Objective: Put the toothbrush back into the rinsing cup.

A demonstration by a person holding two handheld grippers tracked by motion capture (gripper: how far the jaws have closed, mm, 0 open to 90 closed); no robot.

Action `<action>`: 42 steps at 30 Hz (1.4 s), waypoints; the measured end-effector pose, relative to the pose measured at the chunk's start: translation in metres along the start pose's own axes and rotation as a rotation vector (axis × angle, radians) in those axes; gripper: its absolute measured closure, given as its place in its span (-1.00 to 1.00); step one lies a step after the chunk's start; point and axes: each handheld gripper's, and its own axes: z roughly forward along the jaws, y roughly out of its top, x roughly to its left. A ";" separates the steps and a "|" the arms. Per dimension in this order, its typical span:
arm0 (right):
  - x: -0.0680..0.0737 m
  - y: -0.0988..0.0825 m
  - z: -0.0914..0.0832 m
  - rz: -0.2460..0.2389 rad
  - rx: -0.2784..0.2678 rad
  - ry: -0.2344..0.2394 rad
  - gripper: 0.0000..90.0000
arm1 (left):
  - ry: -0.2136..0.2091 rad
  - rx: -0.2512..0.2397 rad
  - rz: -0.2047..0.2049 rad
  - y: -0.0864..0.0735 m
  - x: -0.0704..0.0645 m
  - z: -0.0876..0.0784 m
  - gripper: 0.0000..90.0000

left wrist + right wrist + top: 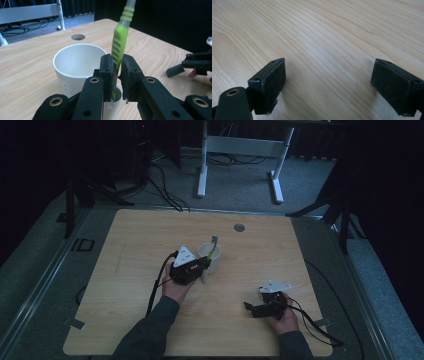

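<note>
Black left tongs [117, 75] pinch a green, ribbed toothbrush [120, 40] beside a white cup [75, 65] — right tongs [328, 87] gape wide over bare desk [324, 37].

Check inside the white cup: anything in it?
The left gripper view shows the white cup with bare white inner walls, nothing visible inside. Its floor is hidden below the rim. The green toothbrush sits clamped in the left gripper, beside the cup.

No legible text, perhaps from dimness.
</note>
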 end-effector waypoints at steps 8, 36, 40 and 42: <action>0.000 0.000 0.000 0.002 0.001 0.000 -0.73 | -0.008 0.031 -0.015 -0.010 0.001 0.000 0.77; 0.000 0.000 0.000 0.000 0.001 0.000 -0.73 | 0.075 -0.028 -0.003 -0.016 -0.001 -0.017 -0.13; 0.000 0.000 0.000 0.001 0.001 0.000 -0.73 | 0.069 -0.020 -0.002 -0.017 0.000 -0.018 -0.15; 0.000 0.000 0.000 0.001 0.001 0.000 -0.73 | 0.068 -0.021 -0.007 -0.018 0.000 -0.018 -0.16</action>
